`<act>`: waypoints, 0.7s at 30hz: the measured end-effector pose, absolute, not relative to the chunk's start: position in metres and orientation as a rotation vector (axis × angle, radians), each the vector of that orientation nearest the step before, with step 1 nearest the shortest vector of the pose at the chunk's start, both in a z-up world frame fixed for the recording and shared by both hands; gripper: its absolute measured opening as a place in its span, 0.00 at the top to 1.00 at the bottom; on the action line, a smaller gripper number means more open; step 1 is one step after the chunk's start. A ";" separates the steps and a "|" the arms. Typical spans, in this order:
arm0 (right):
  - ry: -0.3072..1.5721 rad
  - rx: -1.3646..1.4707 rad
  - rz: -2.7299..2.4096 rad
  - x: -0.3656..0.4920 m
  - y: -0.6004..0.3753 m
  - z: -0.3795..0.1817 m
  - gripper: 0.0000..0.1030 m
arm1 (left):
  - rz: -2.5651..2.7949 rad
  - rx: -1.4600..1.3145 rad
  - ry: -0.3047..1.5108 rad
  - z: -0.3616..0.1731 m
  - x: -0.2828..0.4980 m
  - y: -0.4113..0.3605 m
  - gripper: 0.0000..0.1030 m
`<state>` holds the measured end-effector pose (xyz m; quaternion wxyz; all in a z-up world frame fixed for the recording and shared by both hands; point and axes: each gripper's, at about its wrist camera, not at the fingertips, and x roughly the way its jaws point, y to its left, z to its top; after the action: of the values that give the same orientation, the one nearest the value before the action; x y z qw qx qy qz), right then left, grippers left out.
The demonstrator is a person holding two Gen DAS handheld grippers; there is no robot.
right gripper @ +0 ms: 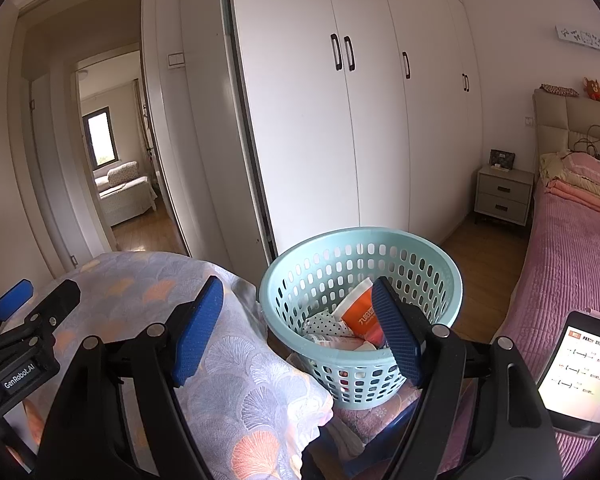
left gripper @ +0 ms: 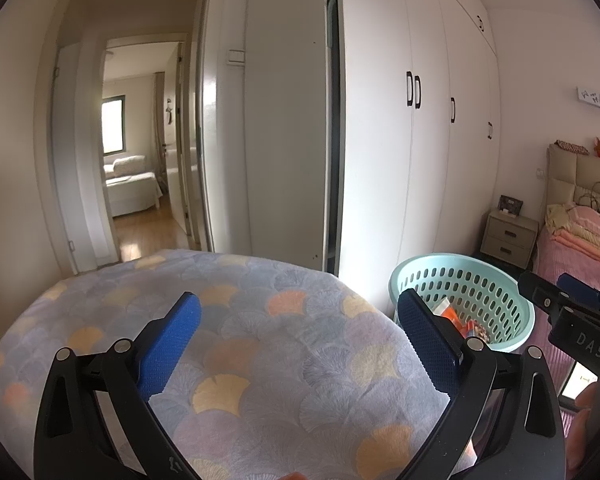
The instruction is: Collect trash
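Both grippers hang with jaws spread wide and empty: the left gripper [left gripper: 300, 344] over a fan-patterned quilt [left gripper: 236, 344], its body reading "GenRobot.AI" in the right wrist view, and the right gripper [right gripper: 296, 328] in front of the mint-green perforated basket [right gripper: 436, 276], its housing lettered "DAS" in the left wrist view. Inside the basket lies the trash, an orange-and-white packet [right gripper: 360, 312] with white characters too small to read among other wrappers. Behind stand white wardrobe doors [right gripper: 340, 128], a two-drawer nightstand [right gripper: 502, 196], a pink bed [right gripper: 568, 248], and a lit phone [right gripper: 580, 372] showing unreadable text.
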<state>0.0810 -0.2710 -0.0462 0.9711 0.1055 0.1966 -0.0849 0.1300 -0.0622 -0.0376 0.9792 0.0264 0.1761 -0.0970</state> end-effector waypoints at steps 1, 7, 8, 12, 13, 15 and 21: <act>0.398 0.213 -0.172 0.081 -0.271 -0.046 0.29 | -0.195 0.057 0.354 -0.038 0.130 -0.063 0.07; 0.399 0.213 -0.171 0.081 -0.271 -0.046 0.29 | -0.188 0.076 0.346 -0.039 0.128 -0.067 0.07; 0.399 0.212 -0.171 0.081 -0.271 -0.046 0.29 | -0.187 0.078 0.345 -0.039 0.127 -0.067 0.07; 0.401 0.210 -0.169 0.083 -0.271 -0.047 0.29 | -0.181 0.084 0.340 -0.039 0.125 -0.069 0.07; 0.401 0.210 -0.168 0.083 -0.271 -0.047 0.29 | -0.181 0.083 0.339 -0.039 0.124 -0.069 0.07; 0.400 0.212 -0.165 0.083 -0.272 -0.045 0.29 | -0.196 0.068 0.348 -0.039 0.126 -0.068 0.07; 0.383 0.201 -0.154 0.078 -0.267 -0.035 0.29 | -0.207 0.029 0.358 -0.031 0.127 -0.065 0.07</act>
<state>0.0779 -0.2672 -0.0348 0.9737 0.0996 0.1899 -0.0766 0.1265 -0.0647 -0.0308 0.9786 0.0142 0.1777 -0.1025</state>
